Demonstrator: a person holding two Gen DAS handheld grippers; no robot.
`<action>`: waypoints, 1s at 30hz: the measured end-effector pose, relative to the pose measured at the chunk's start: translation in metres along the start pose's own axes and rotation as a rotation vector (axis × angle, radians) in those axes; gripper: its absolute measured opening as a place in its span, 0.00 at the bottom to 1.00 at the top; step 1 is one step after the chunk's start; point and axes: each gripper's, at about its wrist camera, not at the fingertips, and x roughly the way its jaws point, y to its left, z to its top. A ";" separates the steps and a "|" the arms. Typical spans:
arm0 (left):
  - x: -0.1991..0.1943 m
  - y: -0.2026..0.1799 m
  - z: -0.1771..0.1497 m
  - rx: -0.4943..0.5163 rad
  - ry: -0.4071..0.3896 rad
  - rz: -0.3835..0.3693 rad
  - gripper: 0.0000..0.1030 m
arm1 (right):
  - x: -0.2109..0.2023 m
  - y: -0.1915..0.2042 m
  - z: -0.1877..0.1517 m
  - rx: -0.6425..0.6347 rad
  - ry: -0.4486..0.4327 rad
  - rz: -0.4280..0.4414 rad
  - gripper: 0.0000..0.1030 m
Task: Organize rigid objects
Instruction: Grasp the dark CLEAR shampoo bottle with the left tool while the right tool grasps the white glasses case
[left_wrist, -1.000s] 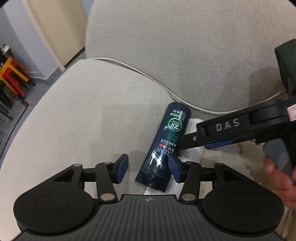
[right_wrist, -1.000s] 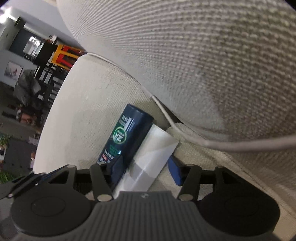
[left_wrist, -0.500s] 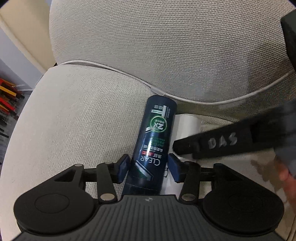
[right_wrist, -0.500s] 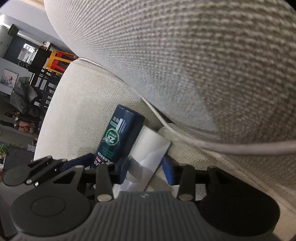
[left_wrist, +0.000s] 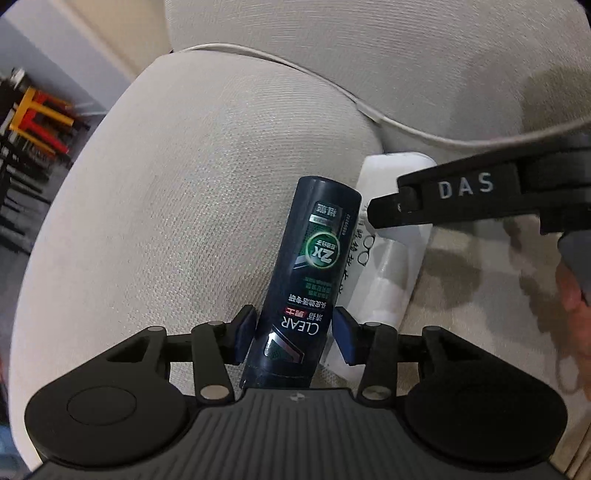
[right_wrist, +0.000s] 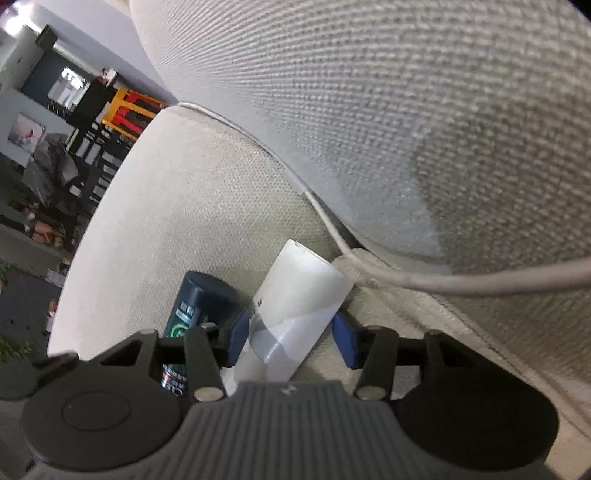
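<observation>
Navy bottle (left_wrist: 310, 280) pinched in left hand-held gripper (left_wrist: 293, 334); right hand-held gripper (right_wrist: 291, 338) opening around white tube (right_wrist: 295, 314).

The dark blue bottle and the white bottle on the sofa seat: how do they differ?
The dark blue bottle is glossy navy with a green emblem and CLEAR lettering; the white bottle is white with a grey band. The dark blue bottle sits between the left gripper's pads; the white bottle sits between the right gripper's, whose jaws are opening. The white bottle lies nearer the backrest. Both lie side by side on the seat.
</observation>
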 end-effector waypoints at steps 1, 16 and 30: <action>0.001 0.001 0.000 0.000 -0.008 0.002 0.50 | 0.002 -0.001 0.002 0.004 0.000 0.010 0.50; 0.004 -0.006 0.011 -0.032 -0.009 0.031 0.45 | 0.023 0.002 0.006 -0.020 0.013 0.087 0.40; -0.019 -0.010 0.001 -0.103 -0.097 0.066 0.41 | 0.023 0.027 0.009 -0.145 0.030 0.081 0.37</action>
